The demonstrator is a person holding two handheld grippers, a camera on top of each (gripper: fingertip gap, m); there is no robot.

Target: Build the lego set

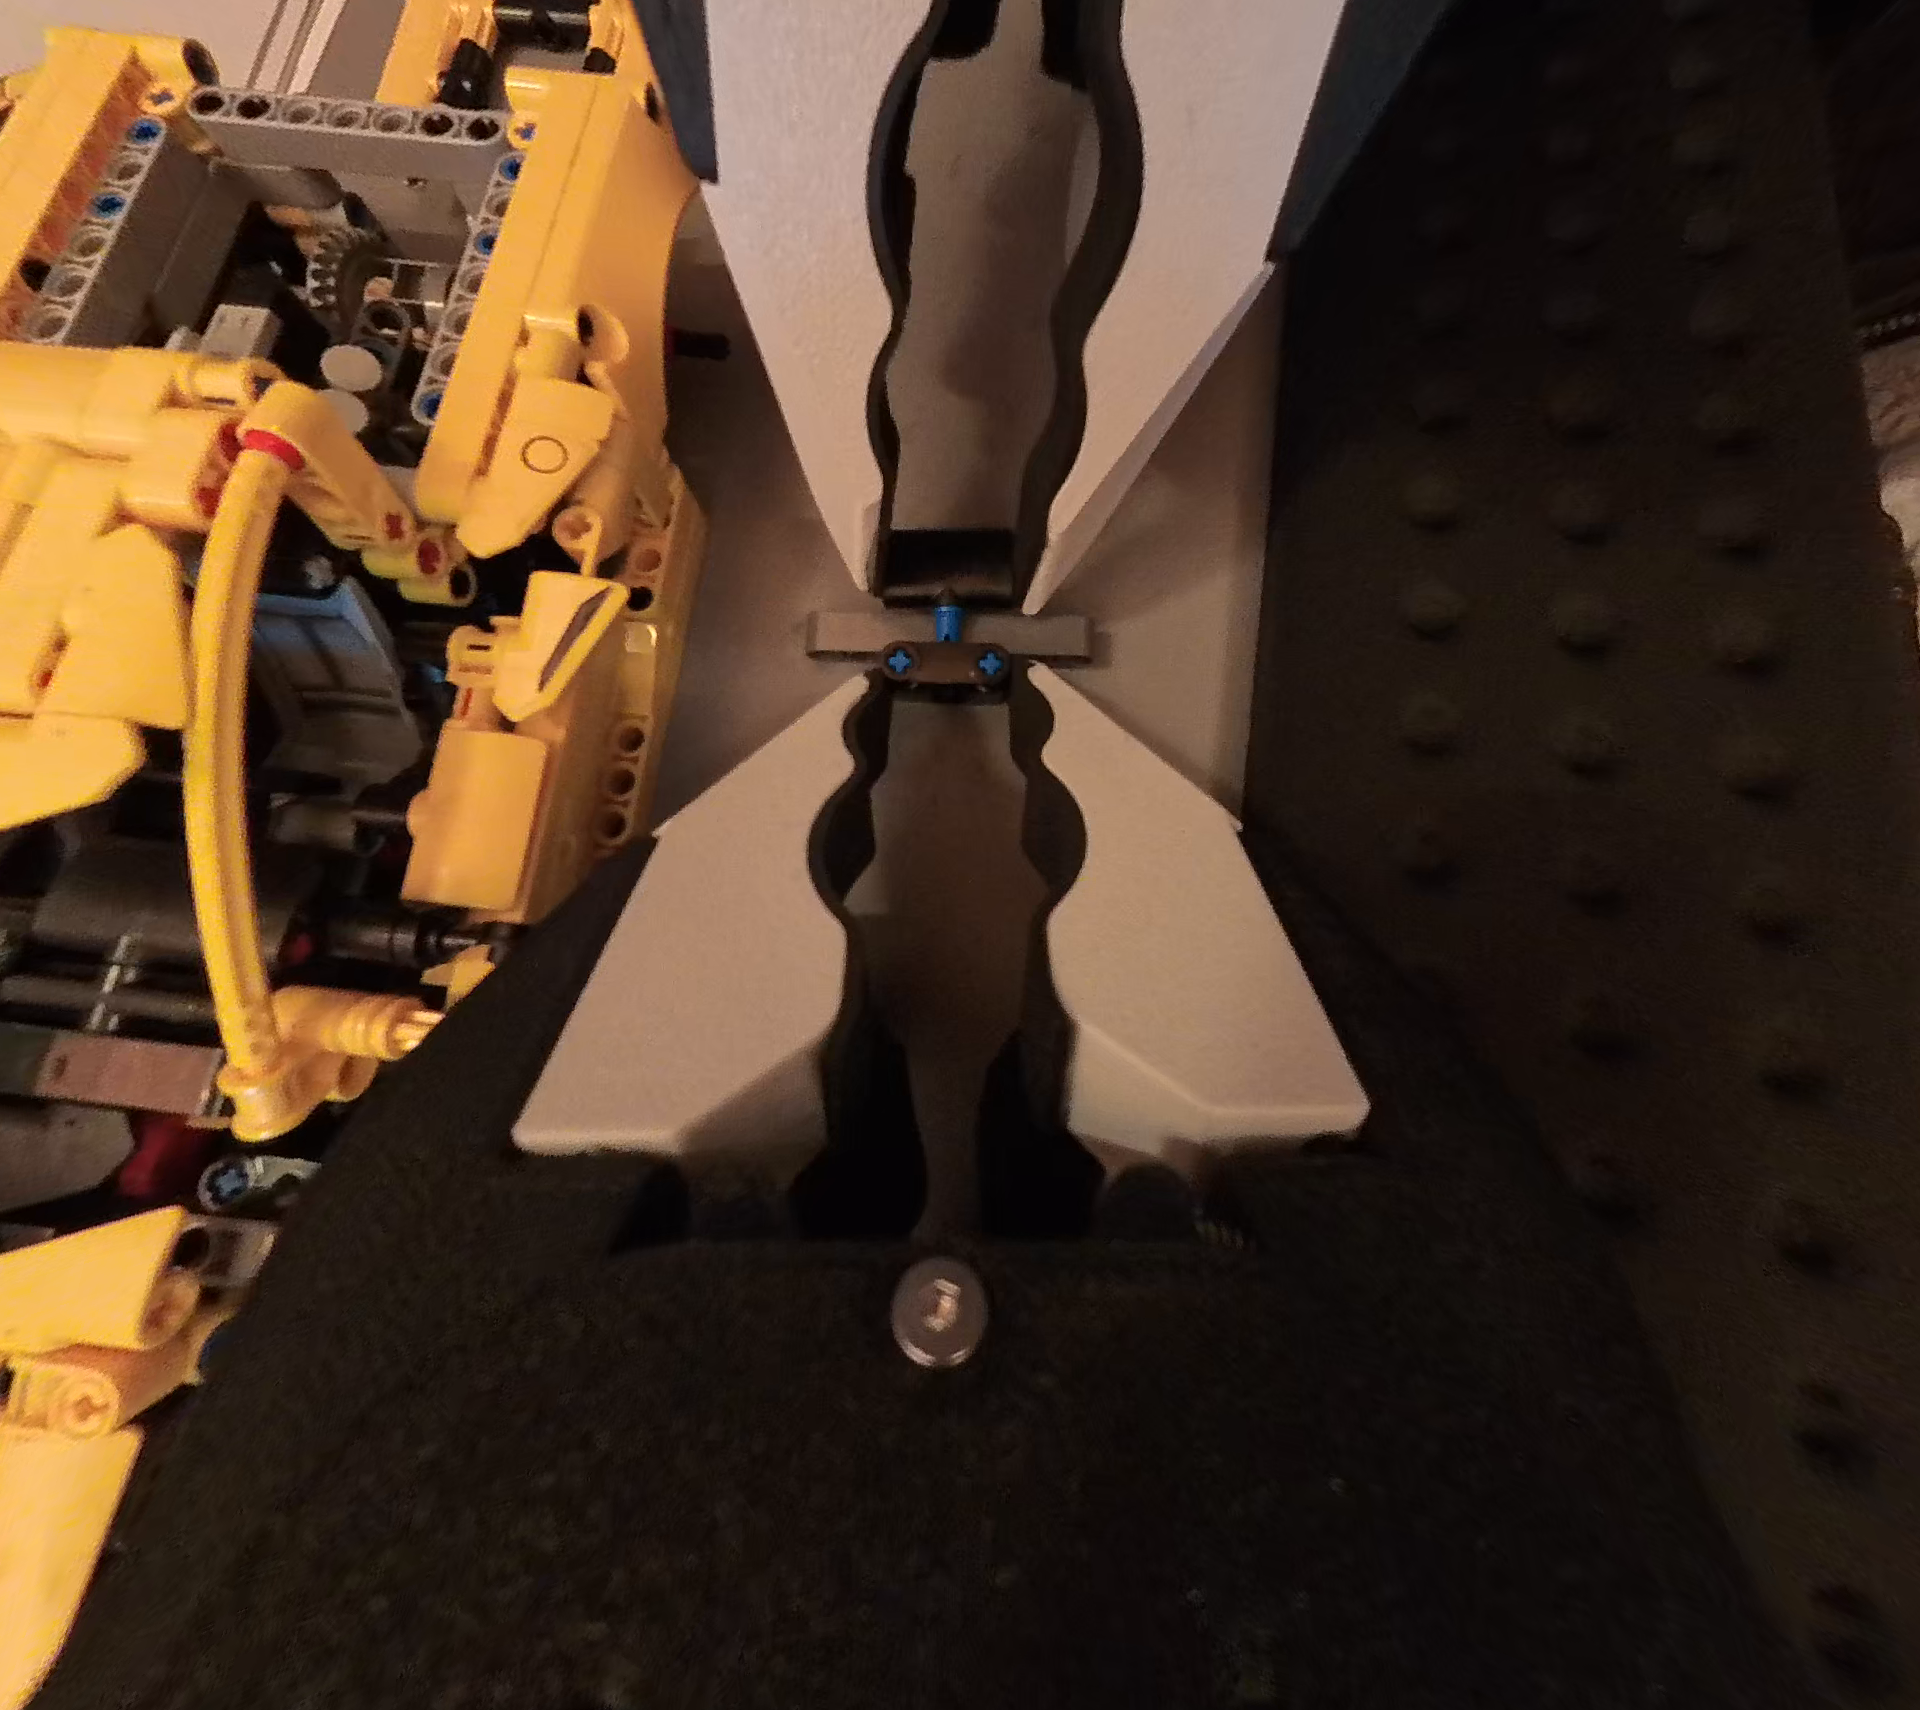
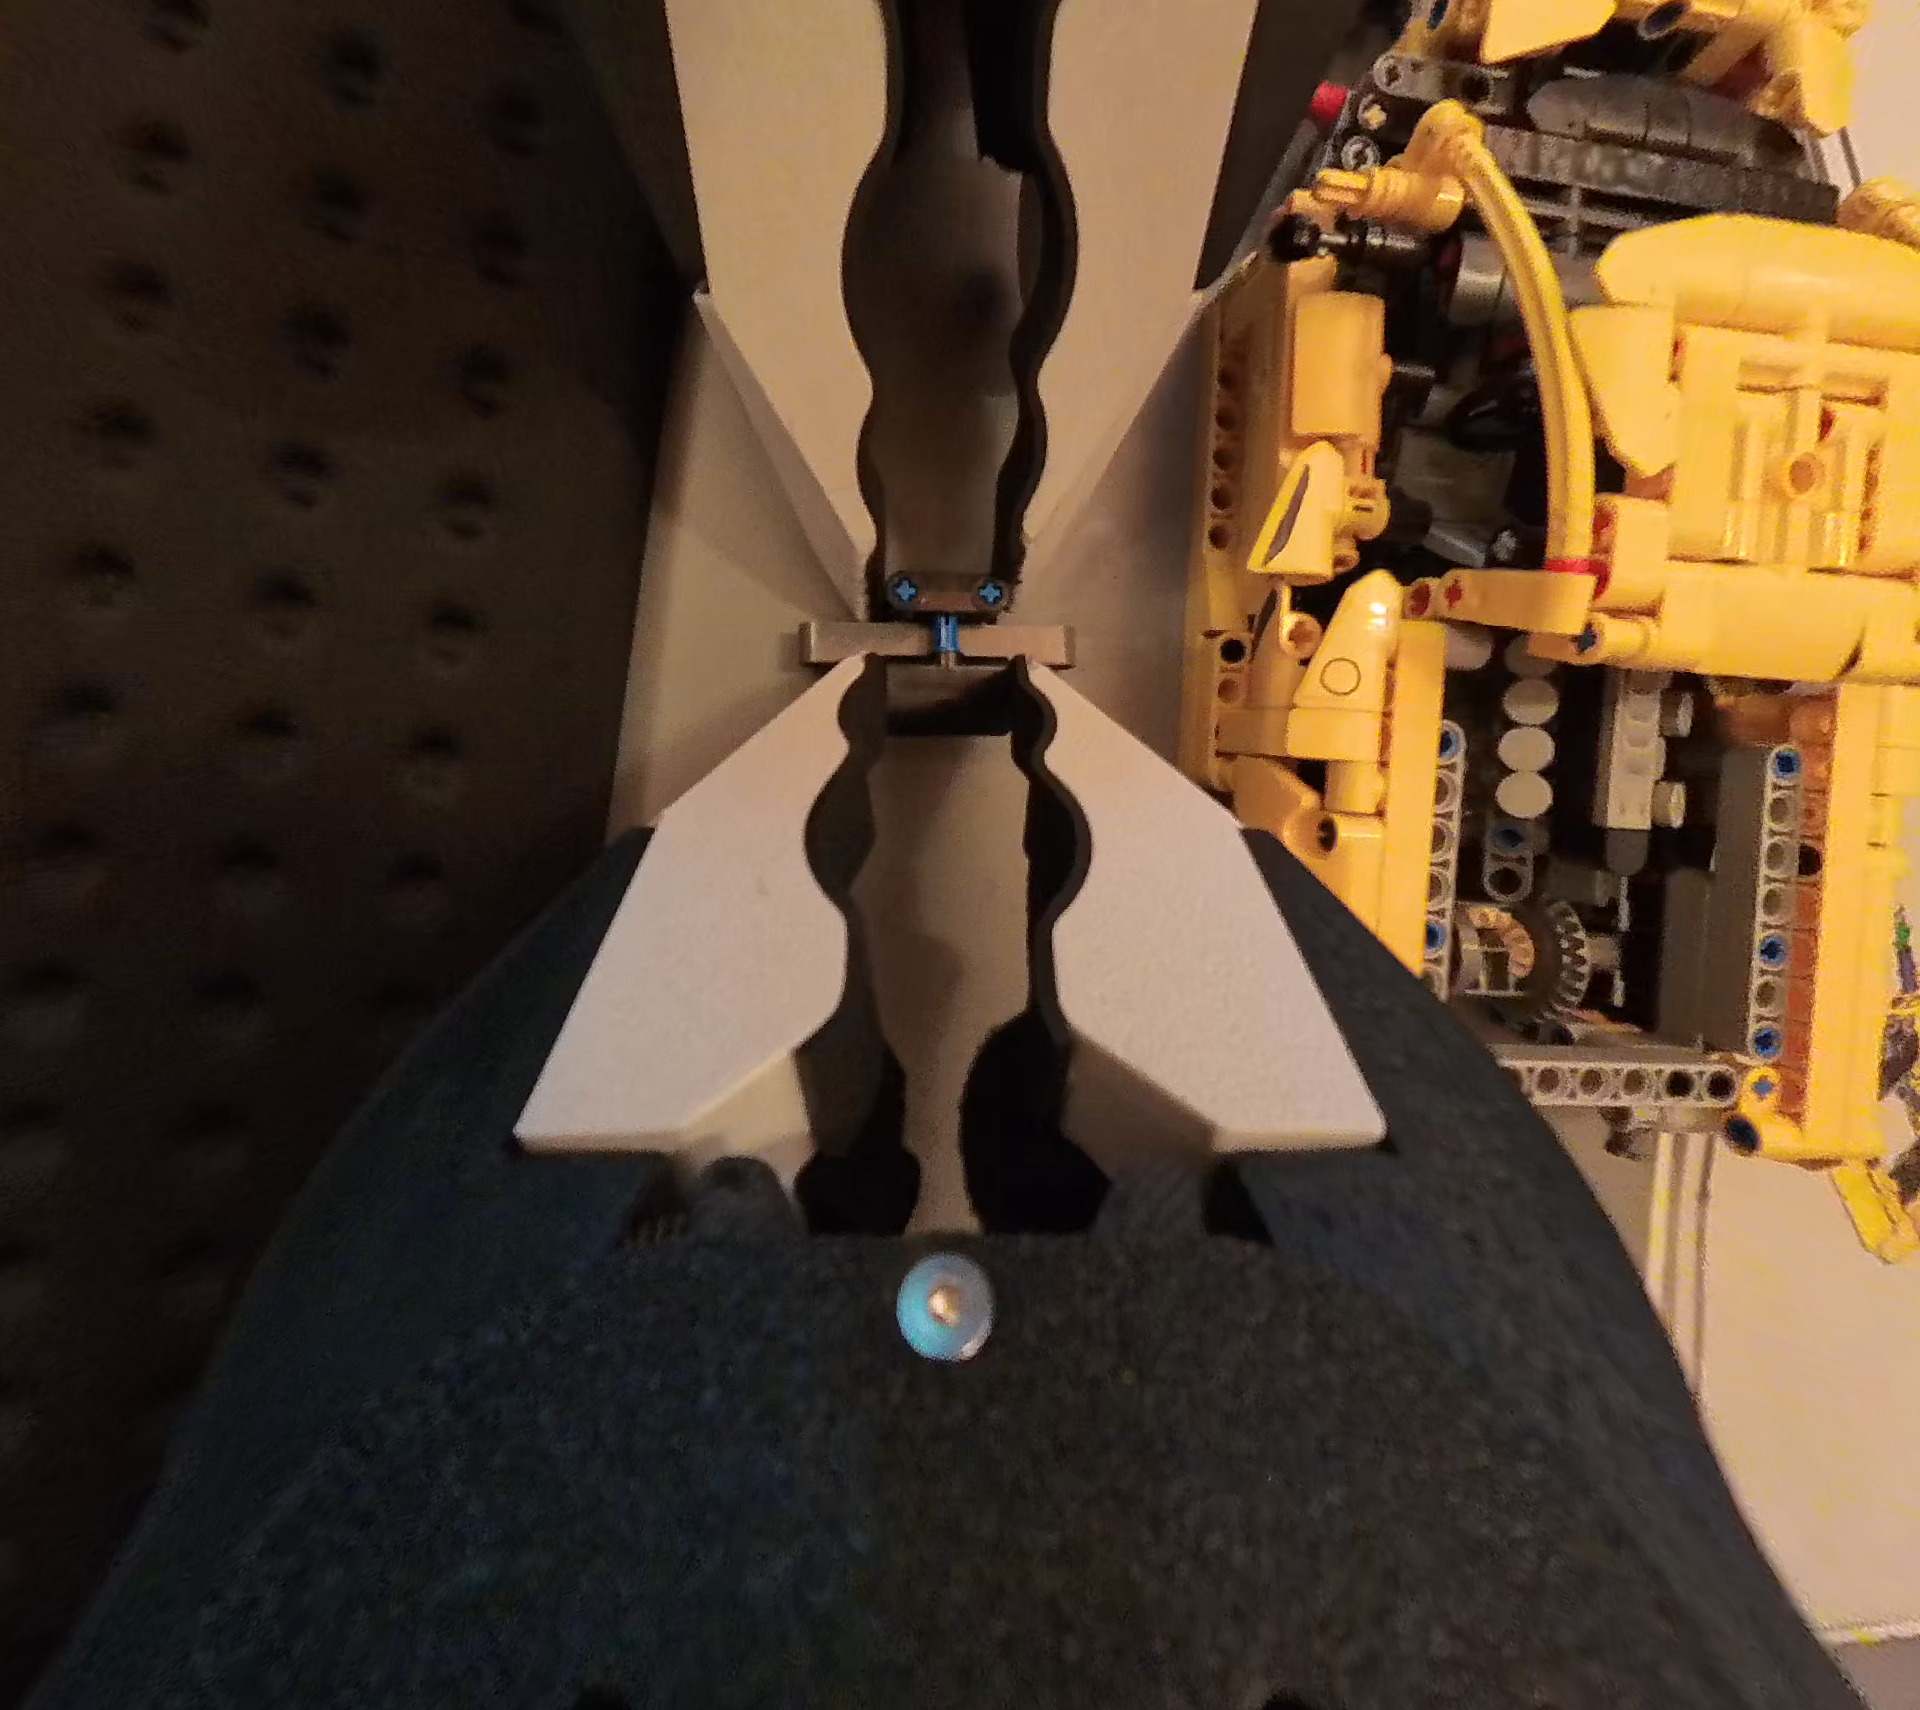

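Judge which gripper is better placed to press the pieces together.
Probably the left gripper: its jaws clamp the black connector, centred on the grey beam by a blue pin. What the right gripper grips is unclear.

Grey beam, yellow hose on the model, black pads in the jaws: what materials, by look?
Grey beam: hard moulded plastic, matte; crisp edges, even colour.
Yellow hose: probably flexible plastic or rubber, smooth with a slight sheen; it bends in one arc between fittings.
Black pads: likely rubber or a similar soft material, matte; wavy moulded profile. Softness cannot be confirmed.
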